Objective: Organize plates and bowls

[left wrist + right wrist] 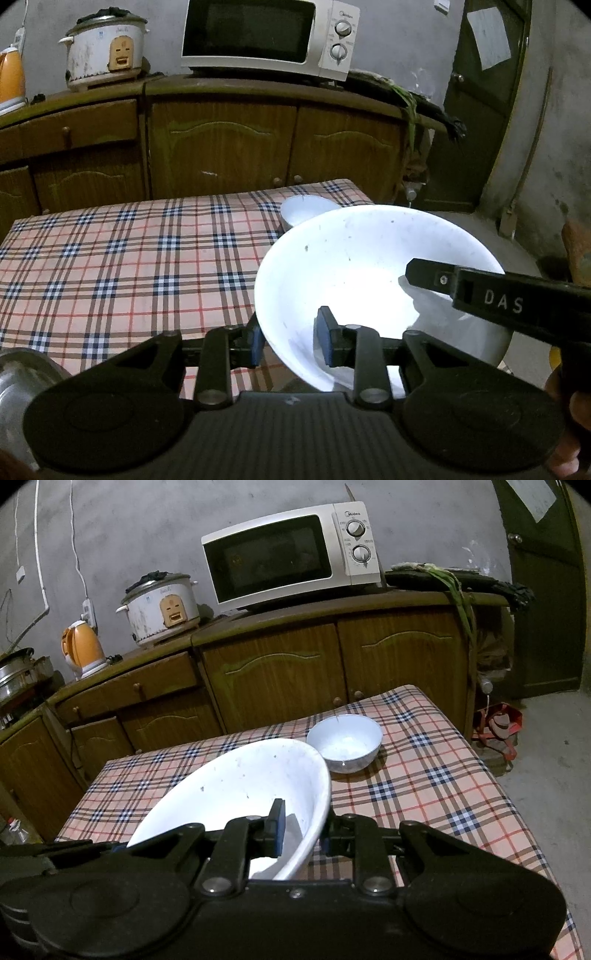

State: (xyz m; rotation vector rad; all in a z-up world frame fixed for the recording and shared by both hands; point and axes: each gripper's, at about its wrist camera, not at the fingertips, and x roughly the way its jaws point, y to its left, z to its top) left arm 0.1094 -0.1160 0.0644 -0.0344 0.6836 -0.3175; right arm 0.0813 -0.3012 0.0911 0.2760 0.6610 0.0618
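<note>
A large white bowl (354, 273) is held tilted above the checked table (129, 251). My left gripper (290, 341) is shut on its near-left rim, one finger inside and one outside. My right gripper (301, 830) is shut on its right rim (317, 805); its finger also shows in the left wrist view (432, 277), reaching into the bowl from the right. A smaller white bowl (344, 742) stands upright on the table's far right part; in the left wrist view (301, 210) it is partly hidden behind the large bowl.
A wooden cabinet (295, 664) behind the table carries a microwave (291, 554), a rice cooker (162, 605) and an orange kettle (83, 648). A metal pot (22, 380) sits at the near left. A dark door (543, 590) is on the right.
</note>
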